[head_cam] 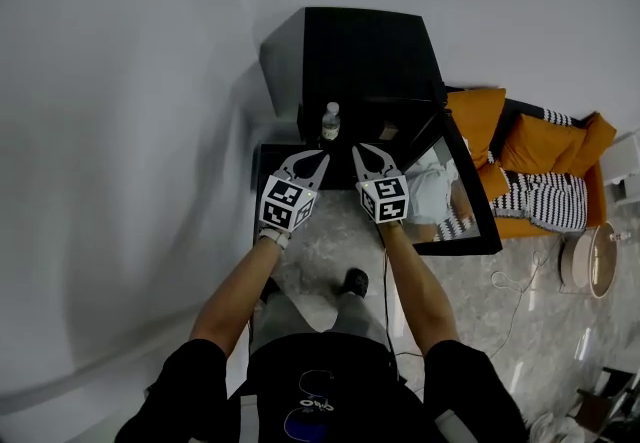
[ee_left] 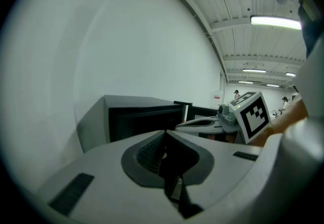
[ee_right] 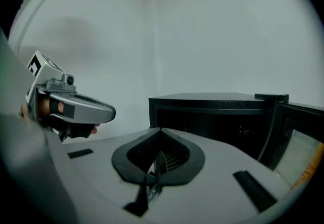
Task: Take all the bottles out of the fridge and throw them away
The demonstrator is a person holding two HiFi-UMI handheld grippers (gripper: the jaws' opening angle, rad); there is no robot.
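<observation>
The left gripper (head_cam: pixel 321 157) is clenched on nothing, its tips aimed at the black fridge (head_cam: pixel 350 56). Just beyond them the bottle (head_cam: pixel 330 121) stands upright at the fridge's open front, cap up. The right gripper (head_cam: pixel 358 148) is beside it, also clamped empty. The open door (head_cam: pixel 468 189) hangs to the right, toward an orange sofa (head_cam: pixel 522 146).

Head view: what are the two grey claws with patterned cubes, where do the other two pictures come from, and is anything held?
A person holds a two-jaw tool in each hand: the left gripper and the right gripper. The head view looks down from the person's head. The other two pictures come from a camera riding on each gripper, looking along its jaws. Ahead stands a black fridge, door open, with one bottle at its opening. Both grippers are shut and empty.
</observation>
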